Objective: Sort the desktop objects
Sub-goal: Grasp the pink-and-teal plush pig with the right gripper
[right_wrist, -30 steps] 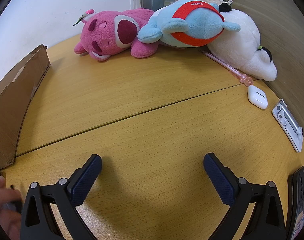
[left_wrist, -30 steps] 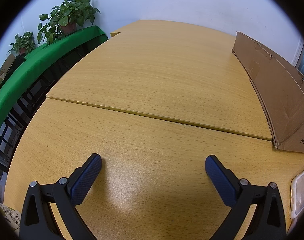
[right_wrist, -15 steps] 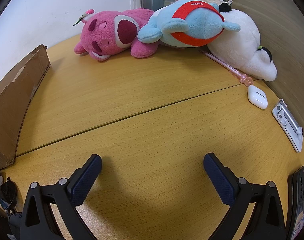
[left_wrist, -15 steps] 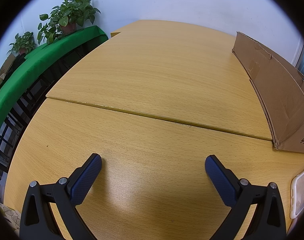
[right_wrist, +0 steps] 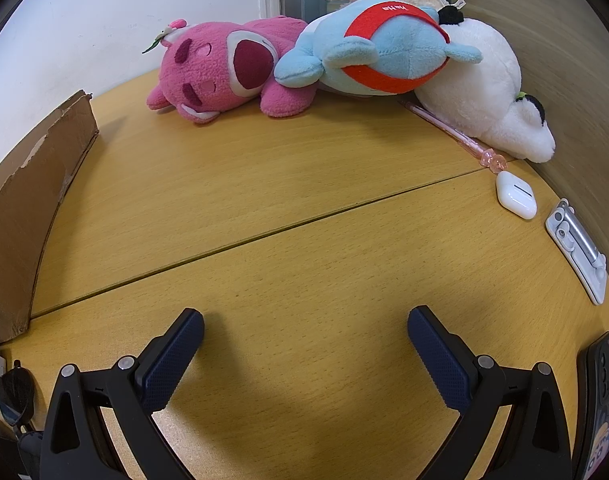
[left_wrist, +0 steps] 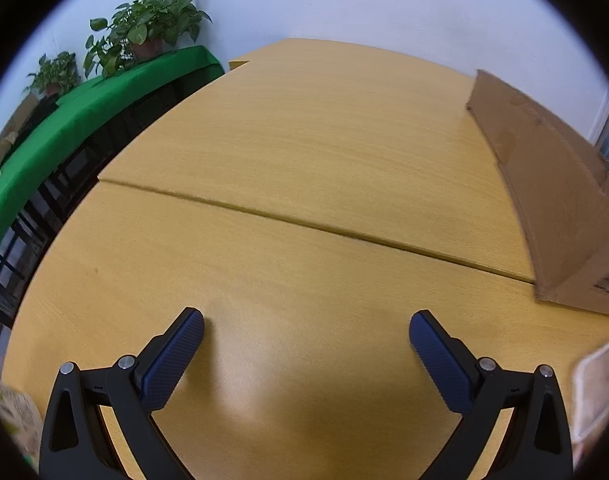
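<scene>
Gaping wide over bare desk (left_wrist: 304,160) – both hand-held grippers (left_wrist: 306,332) (right_wrist: 305,330), cardboard box (left_wrist: 552,200) edging 1 side.

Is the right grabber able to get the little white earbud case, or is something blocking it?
Probably yes. The right gripper is open, and only bare table lies between it and the earbud case. The pink pen lies just behind the case.
</scene>
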### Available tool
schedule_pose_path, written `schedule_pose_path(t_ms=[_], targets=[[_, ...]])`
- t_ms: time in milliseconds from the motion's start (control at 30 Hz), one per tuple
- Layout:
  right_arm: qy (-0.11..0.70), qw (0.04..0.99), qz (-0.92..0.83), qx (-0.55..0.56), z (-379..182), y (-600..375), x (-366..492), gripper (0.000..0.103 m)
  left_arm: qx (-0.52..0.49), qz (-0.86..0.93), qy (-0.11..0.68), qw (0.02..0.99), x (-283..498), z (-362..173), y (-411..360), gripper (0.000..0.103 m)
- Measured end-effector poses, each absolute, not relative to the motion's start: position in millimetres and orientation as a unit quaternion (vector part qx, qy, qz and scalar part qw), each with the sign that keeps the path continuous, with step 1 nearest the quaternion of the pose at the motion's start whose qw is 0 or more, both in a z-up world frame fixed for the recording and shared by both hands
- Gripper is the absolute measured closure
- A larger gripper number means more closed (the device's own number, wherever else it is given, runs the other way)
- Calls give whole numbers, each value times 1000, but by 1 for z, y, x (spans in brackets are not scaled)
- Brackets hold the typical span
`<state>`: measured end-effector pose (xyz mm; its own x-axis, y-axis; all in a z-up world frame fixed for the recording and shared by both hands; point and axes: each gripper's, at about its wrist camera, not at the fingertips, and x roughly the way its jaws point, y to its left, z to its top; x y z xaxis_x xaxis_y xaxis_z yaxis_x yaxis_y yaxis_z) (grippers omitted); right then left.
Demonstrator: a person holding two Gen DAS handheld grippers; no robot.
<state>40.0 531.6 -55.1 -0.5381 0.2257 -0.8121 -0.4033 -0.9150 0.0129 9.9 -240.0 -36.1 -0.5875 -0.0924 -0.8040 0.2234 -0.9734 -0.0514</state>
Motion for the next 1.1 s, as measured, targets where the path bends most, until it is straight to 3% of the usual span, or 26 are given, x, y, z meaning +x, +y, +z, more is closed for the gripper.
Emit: schedule_pose_path(t_ms=[133,233,400,567,733,867,1100], targets=[[92,162,869,-458,-53,522,53,0,394,-916,56,49,49,9,-202,0],[70,151,868,-469,-47,504,70,0,373,-924,85,-6,80,46,-172,0],[-3,85,905,-417,2,434,120,0,375,-914,109,-109,114,77,-117,0],[-57,-91,917,-385,49,330,161,0,386,-901,116,-158,132,71,-69,0],[-142,-223,885,-384,40,215,190,0,368,-918,113,-92,147,56,-56,0],[-127,-309,857,-392,31,155,195,0,385,-905,143,-109,150,47,-66,1],[-73,-373,821,-426,17,119,178,4,458,-856,200,-132,140,6,-79,1]])
